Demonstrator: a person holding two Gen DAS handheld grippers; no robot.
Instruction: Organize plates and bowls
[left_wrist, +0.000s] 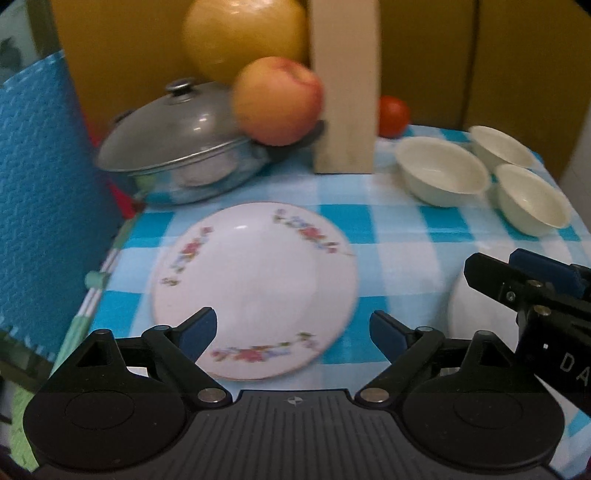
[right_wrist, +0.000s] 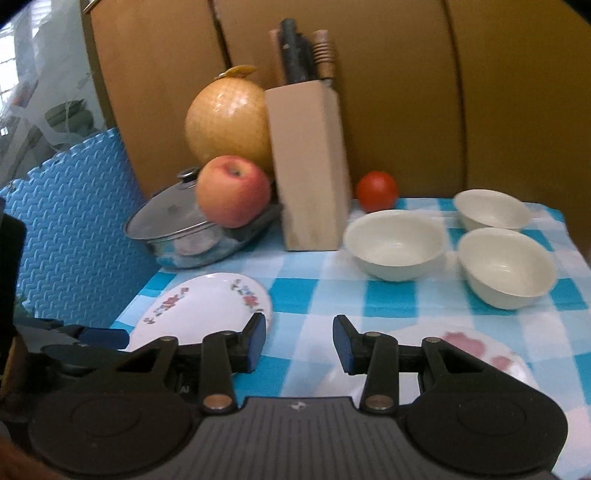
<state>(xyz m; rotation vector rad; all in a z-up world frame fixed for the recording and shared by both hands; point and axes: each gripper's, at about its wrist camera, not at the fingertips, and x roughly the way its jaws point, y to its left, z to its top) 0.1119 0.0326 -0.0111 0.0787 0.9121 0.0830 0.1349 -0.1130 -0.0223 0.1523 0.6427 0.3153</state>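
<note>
Bowls (right_wrist: 395, 245) number three, floral plates (left_wrist: 255, 288) two.

Checked tablecloth (left_wrist: 391, 221) — plates (left_wrist: 255, 288), bowls (left_wrist: 441, 171), pot (left_wrist: 173, 147)

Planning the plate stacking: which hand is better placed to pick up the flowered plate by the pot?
Left. Its tongs stand open right over the flowered plate; the right tongs sit beside it, nearer a second plate.
</note>
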